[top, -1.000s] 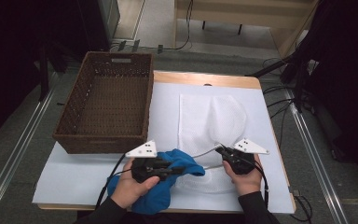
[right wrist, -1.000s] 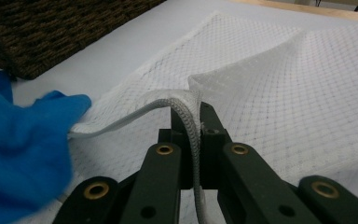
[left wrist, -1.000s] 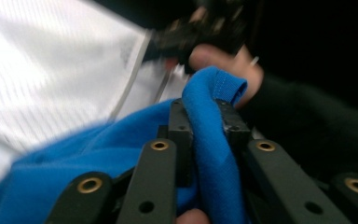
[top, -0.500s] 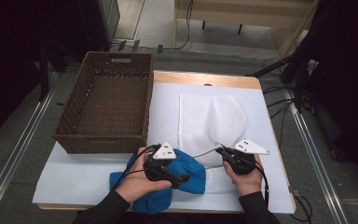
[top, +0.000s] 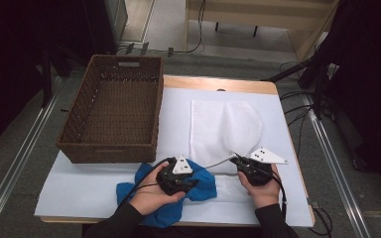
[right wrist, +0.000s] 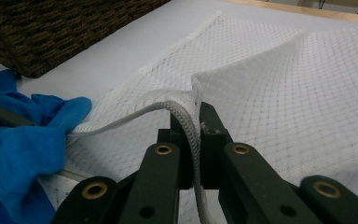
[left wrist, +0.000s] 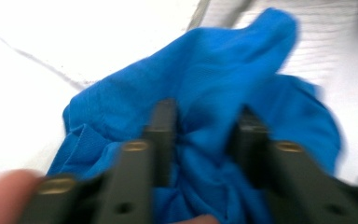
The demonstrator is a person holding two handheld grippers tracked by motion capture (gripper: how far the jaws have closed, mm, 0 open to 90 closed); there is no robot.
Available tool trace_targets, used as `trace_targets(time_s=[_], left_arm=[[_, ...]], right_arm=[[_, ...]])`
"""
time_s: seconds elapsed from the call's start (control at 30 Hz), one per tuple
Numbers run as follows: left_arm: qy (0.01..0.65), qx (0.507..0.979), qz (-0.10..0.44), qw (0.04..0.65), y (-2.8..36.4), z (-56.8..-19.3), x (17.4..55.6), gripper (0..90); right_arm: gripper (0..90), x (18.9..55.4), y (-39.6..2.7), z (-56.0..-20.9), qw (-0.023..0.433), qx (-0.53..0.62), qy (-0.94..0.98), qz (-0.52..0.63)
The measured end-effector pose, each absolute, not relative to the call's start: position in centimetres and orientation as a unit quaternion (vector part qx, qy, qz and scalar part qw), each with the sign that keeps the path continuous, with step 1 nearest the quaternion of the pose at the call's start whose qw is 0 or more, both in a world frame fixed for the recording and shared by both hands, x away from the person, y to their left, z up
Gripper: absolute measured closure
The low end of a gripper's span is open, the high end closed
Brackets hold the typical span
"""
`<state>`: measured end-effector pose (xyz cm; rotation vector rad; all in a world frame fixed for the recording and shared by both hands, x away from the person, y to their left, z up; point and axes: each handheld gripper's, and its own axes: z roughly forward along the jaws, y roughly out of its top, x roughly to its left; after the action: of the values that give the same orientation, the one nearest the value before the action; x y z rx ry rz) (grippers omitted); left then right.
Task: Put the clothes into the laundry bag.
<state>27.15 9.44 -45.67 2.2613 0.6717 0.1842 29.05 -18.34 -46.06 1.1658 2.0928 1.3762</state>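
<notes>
Fabric is limp and light here: we are bunching the blue cloth [left wrist: 200, 93] in the left gripper [left wrist: 207, 135], whose jaws have just been closing on it, while the right gripper [right wrist: 193, 128], at three o'clock of it, is clamping the white mesh laundry bag [right wrist: 284, 88] by its corded rim.

In the left gripper view, the left gripper [left wrist: 208, 128] reaches into a crumpled blue cloth [left wrist: 214, 79], its two black jaws rising from the bottom edge with a bunched fold of the fabric gathered between them; the jaws have just been closing on that fold, and the pads press into it from both sides. The cloth lies heaped on a white surface [left wrist: 74, 37], one rounded lobe standing up toward the upper right, where a white mesh fabric [left wrist: 335, 51] shows behind it. A blurred fingertip [left wrist: 4, 193] sits at the lower left corner beside the gripper's body.
</notes>
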Motion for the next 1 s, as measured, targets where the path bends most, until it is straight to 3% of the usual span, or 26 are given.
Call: trace_targets(time_s=[0.23, 0.5, 0.8, 1.0], left_arm=[[0.225, 0.859, 0.025, 0.459, 11.6, -42.0, 26.3, 80.0], [0.22, 0.839, -0.017, 0.497, 12.5, -40.8, 26.5, 80.1], [0.204, 0.855, -0.038, 0.475, 8.6, -42.1, 26.7, 81.8], [0.288, 0.849, -0.025, 0.443, 5.2, -43.7, 28.2, 82.0]], right_arm=[[88.1, 29.1, -18.2, -46.2, 0.187, 0.414, 0.745, 0.489], [88.1, 29.1, -18.1, -46.1, 0.187, 0.413, 0.746, 0.488], [88.2, 29.1, -17.7, -46.3, 0.184, 0.411, 0.749, 0.486], [88.7, 28.9, -17.6, -45.7, 0.174, 0.405, 0.746, 0.499]])
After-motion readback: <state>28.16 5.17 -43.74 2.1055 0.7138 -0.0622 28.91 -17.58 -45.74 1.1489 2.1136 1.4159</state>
